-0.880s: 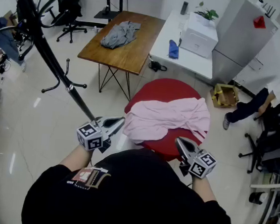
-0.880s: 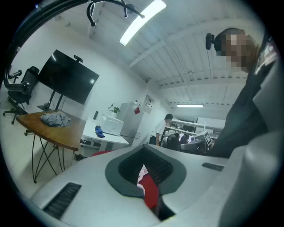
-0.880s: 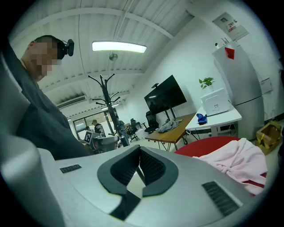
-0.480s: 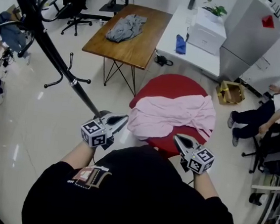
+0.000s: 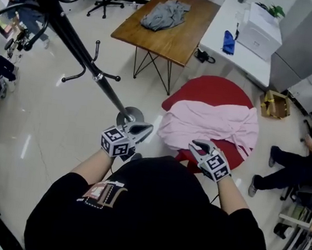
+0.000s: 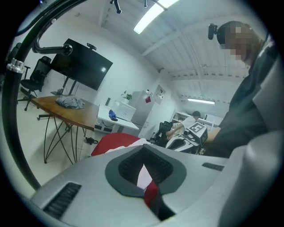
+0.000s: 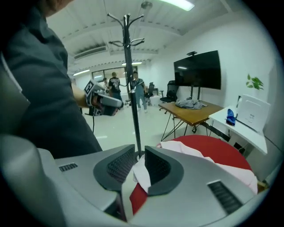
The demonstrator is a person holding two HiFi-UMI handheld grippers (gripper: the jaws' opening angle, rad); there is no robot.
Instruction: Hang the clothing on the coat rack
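A pink garment (image 5: 211, 125) lies spread over a round red table (image 5: 204, 90). The black coat rack (image 5: 80, 52) slants up to the left from its round base (image 5: 130, 115). My left gripper (image 5: 144, 129) is shut and empty, held low beside that base. My right gripper (image 5: 198, 147) hovers at the table's near edge, just short of the garment's hem. In the right gripper view my right gripper (image 7: 140, 153) shows a narrow gap with nothing gripped; the garment (image 7: 195, 153) and the rack's pole (image 7: 131, 88) lie beyond. In the left gripper view my left gripper (image 6: 143, 156) has its pads together.
A wooden table (image 5: 176, 40) with a grey garment (image 5: 167, 14) stands behind the red one. A white desk (image 5: 237, 41) with a white box is at the back right, a cardboard box (image 5: 274, 103) beside it. A seated person's legs (image 5: 290, 169) reach in at the right.
The head view has swung, so the tables and rack sit further right in the picture. Both grippers have drawn a little closer together and nearer the red table's front edge.
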